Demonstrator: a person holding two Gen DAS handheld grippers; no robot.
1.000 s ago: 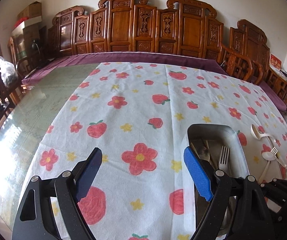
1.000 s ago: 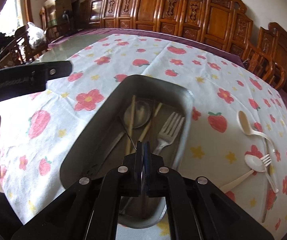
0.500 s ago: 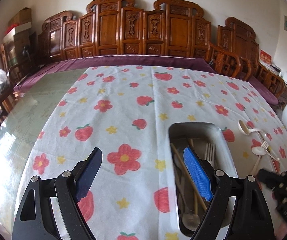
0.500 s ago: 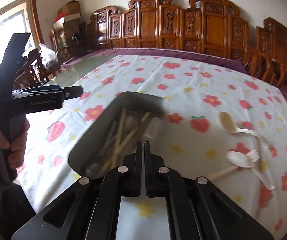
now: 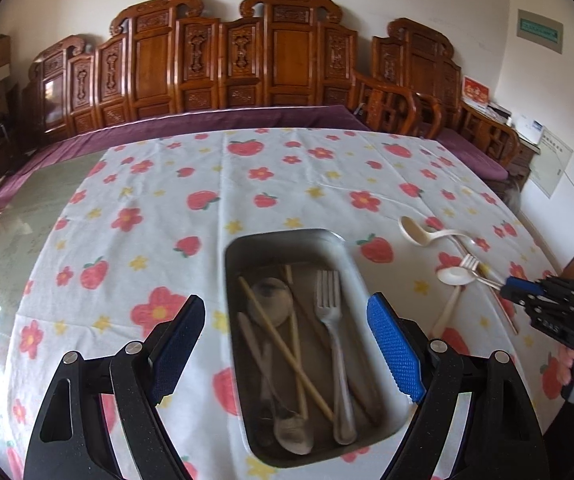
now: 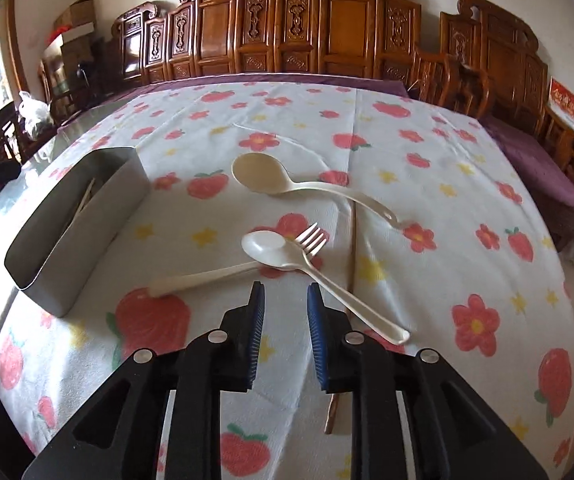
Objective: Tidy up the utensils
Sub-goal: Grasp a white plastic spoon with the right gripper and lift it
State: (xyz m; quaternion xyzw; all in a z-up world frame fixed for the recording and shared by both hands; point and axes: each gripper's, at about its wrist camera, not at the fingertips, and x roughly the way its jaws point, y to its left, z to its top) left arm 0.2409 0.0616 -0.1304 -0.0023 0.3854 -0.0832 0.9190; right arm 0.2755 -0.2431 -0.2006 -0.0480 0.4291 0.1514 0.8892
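A metal tray (image 5: 231, 264) on the flowered tablecloth holds a fork (image 5: 329, 312), spoons and chopsticks (image 5: 287, 344). My left gripper (image 5: 287, 344) is open and empty, hovering above the tray. To the tray's right lie a large cream spoon (image 6: 263, 176), a small white spoon (image 6: 267, 246), a metal fork (image 6: 327, 276) and a chopstick (image 6: 353, 248). My right gripper (image 6: 285, 312) is partly open and empty, just in front of the small spoon and fork. It also shows in the left wrist view (image 5: 515, 286). The tray also shows in the right wrist view (image 6: 99, 216).
Carved wooden chairs (image 5: 247, 68) line the far side of the table. A purple cloth (image 5: 207, 124) edges the table's back. Bare glass tabletop (image 5: 3, 248) lies left of the tablecloth.
My right gripper has left the tray, moved right to the loose utensils, and opened. My left gripper has shifted right and now frames the tray.
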